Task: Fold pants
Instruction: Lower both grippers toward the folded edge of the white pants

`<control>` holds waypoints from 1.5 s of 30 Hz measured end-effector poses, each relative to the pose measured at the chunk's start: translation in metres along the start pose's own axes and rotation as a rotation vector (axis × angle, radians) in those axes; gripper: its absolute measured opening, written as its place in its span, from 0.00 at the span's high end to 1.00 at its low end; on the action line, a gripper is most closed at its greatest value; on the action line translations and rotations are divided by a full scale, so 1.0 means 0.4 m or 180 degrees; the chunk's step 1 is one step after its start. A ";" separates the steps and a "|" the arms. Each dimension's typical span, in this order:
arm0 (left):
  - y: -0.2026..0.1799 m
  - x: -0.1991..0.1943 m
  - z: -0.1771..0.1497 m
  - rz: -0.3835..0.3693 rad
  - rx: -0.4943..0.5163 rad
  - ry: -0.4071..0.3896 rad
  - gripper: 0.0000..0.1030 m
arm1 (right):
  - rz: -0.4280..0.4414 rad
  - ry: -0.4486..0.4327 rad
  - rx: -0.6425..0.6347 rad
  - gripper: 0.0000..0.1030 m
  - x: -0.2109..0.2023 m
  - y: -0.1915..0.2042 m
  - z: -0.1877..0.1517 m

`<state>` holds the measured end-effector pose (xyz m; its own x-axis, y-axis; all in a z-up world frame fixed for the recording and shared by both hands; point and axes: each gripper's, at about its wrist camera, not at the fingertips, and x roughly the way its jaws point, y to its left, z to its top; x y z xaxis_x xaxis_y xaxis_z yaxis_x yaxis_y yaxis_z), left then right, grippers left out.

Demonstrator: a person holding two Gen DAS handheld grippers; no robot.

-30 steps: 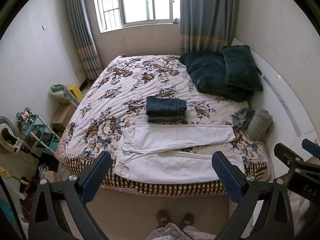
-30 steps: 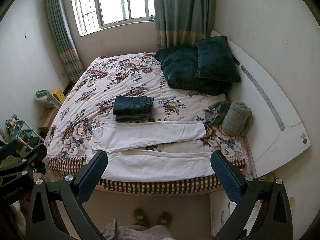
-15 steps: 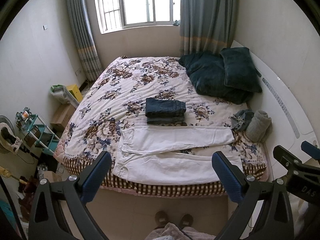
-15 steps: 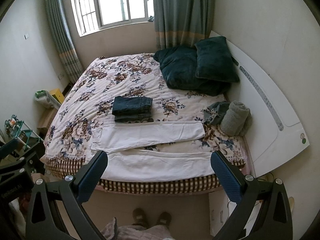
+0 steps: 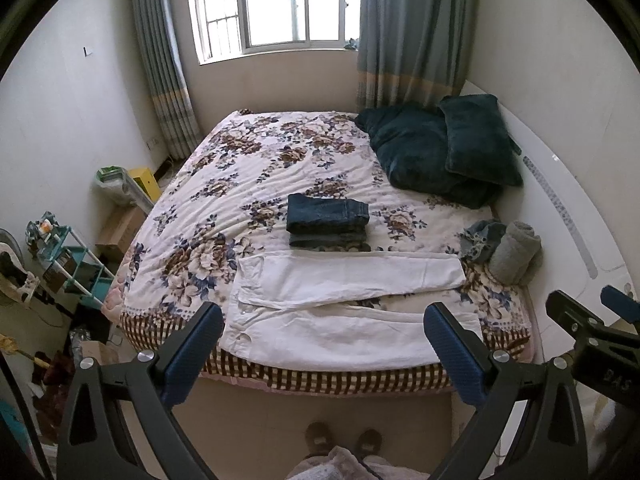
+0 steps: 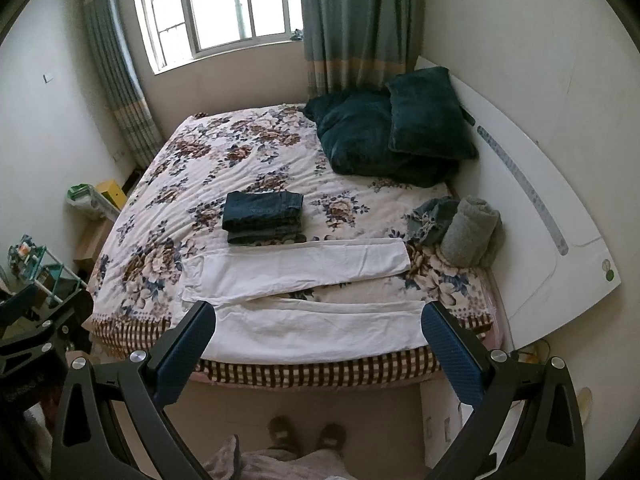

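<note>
White pants (image 5: 344,300) lie spread flat along the near edge of the floral bed (image 5: 280,168), waist at the left and legs to the right; they also show in the right wrist view (image 6: 304,300). My left gripper (image 5: 326,340) is open and empty, held high above the floor in front of the bed. My right gripper (image 6: 320,338) is open and empty too, at a similar height. Each gripper shows at the edge of the other's view. Neither touches the pants.
Folded dark jeans (image 5: 328,222) are stacked just behind the pants. Dark green pillows (image 5: 440,152) lie at the headboard, with a rolled grey towel (image 5: 516,252) and a denim bundle (image 5: 480,236) at the right. A teal shelf rack (image 5: 68,264) and boxes stand left of the bed.
Both grippers have drifted slightly back and up from the bed, so the bed sits a little lower and smaller in view. Both stay open. The pants have not moved.
</note>
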<state>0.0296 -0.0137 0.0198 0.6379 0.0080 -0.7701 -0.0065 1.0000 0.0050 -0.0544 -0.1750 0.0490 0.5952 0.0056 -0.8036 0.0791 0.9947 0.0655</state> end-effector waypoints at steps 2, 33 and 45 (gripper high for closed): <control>0.011 0.024 0.005 0.0056 -0.0003 -0.0036 0.00 | -0.0035 -0.0008 0.0062 0.00 0.021 0.003 -0.002; -0.043 1.106 0.179 0.0634 0.0269 0.1102 0.00 | -0.0092 0.1336 0.0322 0.00 1.303 -0.175 0.267; -0.014 1.662 0.111 0.0878 0.0945 0.1527 0.00 | -0.0284 0.2037 -0.0527 0.00 1.978 -0.209 0.195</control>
<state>0.4879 -0.0139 -0.4641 0.2261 0.3331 -0.9154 0.1366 0.9196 0.3684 0.4723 -0.2618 -0.5463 -0.0042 -0.0684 -0.9977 -0.0484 0.9965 -0.0681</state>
